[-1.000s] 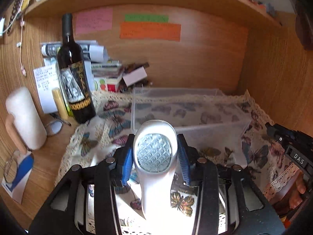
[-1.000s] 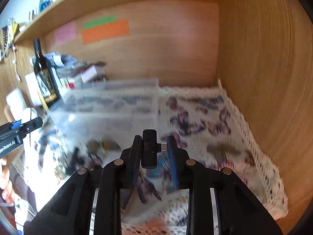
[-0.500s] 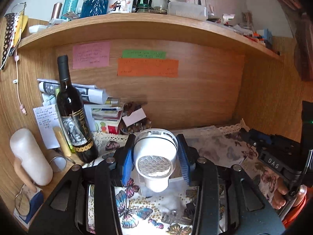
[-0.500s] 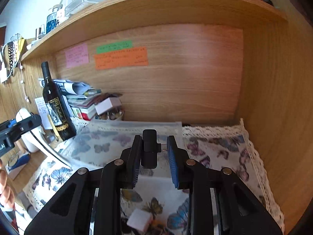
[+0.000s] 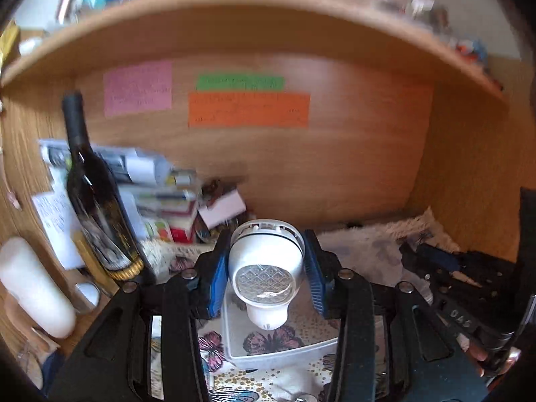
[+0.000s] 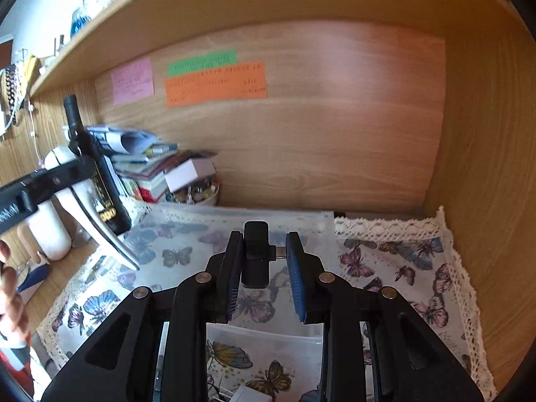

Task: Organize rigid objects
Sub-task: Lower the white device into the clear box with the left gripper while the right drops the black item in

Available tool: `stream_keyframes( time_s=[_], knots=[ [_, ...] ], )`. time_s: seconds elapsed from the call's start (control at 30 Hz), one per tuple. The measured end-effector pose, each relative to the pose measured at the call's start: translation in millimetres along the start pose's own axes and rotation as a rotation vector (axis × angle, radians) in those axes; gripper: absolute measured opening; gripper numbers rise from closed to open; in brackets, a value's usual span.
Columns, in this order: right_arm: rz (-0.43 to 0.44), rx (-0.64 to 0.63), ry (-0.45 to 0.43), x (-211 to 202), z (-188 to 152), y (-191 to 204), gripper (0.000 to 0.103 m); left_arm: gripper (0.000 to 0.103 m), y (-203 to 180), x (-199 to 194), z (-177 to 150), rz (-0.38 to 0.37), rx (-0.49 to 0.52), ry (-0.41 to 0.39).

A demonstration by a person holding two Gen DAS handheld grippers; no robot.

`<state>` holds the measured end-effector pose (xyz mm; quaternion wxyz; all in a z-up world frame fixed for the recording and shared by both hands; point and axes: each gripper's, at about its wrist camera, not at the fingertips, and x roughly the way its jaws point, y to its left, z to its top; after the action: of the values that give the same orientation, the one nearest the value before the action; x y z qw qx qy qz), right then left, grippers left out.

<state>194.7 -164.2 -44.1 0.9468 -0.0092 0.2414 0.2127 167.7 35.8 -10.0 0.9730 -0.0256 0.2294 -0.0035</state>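
Note:
My left gripper (image 5: pixel 266 264) is shut on a white handled tool with a round metal grater face (image 5: pixel 264 281), held up above a clear plastic bin (image 5: pixel 281 351). The tool's long white handle (image 6: pixel 100 224) also shows in the right wrist view, at the left. My right gripper (image 6: pixel 263 254) is shut on a small black adapter with a metal plug (image 6: pixel 255 251), held above the clear bin (image 6: pixel 268 338) on the butterfly cloth (image 6: pixel 395 268).
A dark wine bottle (image 5: pixel 93 194), a paper and book stack (image 5: pixel 160 194) and a white roller (image 5: pixel 33 288) stand at the left. Wooden walls close the back and right, with a shelf (image 5: pixel 234 16) overhead. A small white cube (image 6: pixel 248 393) lies in the bin.
Both grippers have risen and tilted up from the cloth, still holding their objects. The left view is blurred by motion.

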Motion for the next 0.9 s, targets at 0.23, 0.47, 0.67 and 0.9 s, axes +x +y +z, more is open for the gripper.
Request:
stream_keyframes(
  time_s=[0.23, 0.47, 0.67, 0.9],
  knots=[
    [-0.002, -0.006, 0.109, 36.8, -9.2, -0.5, 0.024, 0.041, -4.4, 26.0, -18.2, -0.003, 0.020, 0.051],
    [0.009, -0.020, 0.167, 54.6, -17.4, 2.4, 0.024, 0.042, 0.5, 17.9, -26.0, 0.007, 0.042, 0.045],
    [0.009, -0.037, 0.184, 60.4, -20.3, 6.4, 0.024, 0.041, 6.5, 30.4, -41.9, -0.010, 0.021, 0.136],
    [0.014, -0.033, 0.202, 66.3, -21.4, 7.2, 0.024, 0.041, 7.7, 50.2, -49.0, -0.002, 0.003, 0.189]
  ],
)
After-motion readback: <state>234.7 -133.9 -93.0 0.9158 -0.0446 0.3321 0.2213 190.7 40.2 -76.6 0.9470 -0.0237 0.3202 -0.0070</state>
